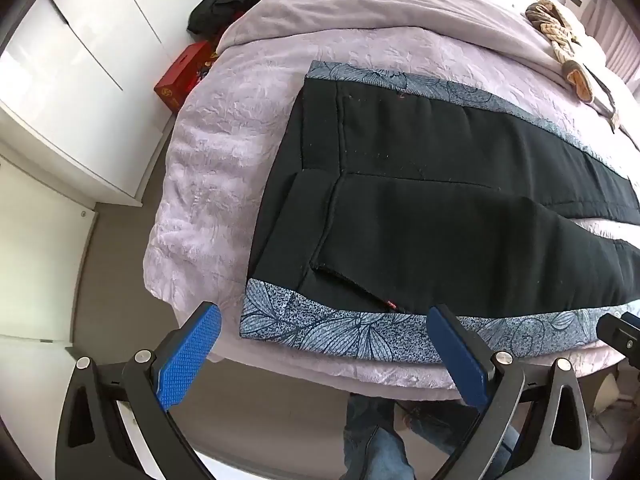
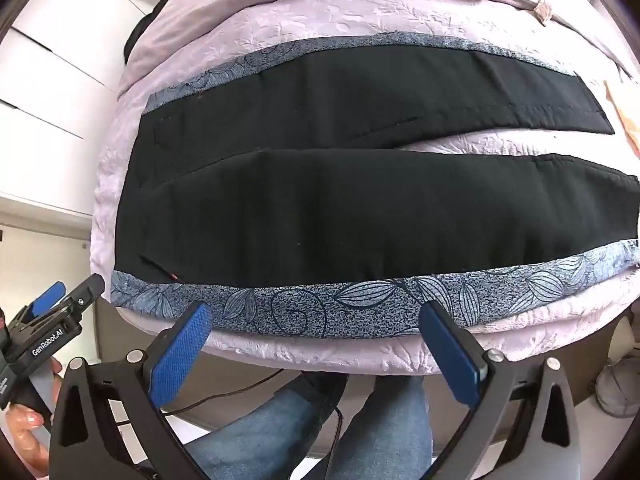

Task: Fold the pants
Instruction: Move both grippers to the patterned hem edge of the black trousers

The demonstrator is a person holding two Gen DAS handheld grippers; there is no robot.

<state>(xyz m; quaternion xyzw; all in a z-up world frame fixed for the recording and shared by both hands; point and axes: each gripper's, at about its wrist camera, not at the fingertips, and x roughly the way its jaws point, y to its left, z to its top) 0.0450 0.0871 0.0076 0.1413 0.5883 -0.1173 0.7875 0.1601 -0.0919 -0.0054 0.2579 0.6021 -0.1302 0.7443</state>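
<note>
Black pants point(image 1: 440, 208) with grey-blue leaf-patterned side stripes lie flat on a lilac bed point(image 1: 240, 140), waistband at the left and both legs running right. In the right wrist view the pants point(image 2: 360, 216) show a narrow gap between the legs at the right. My left gripper point(image 1: 324, 314) hovers open over the near stripe by the waistband corner, nothing between its blue pads. My right gripper point(image 2: 316, 309) hovers open over the near stripe partway along the near leg, also holding nothing. The left gripper point(image 2: 74, 290) shows at the right wrist view's left edge, held by a hand.
White wardrobe doors point(image 1: 80, 80) stand left of the bed, with a red box point(image 1: 184, 76) and a dark heap of clothes point(image 1: 224, 4) on the floor beside it. Brownish soft items point(image 1: 560, 28) lie at the bed's far right. A person's jeans-clad legs point(image 2: 360, 420) stand against the near edge.
</note>
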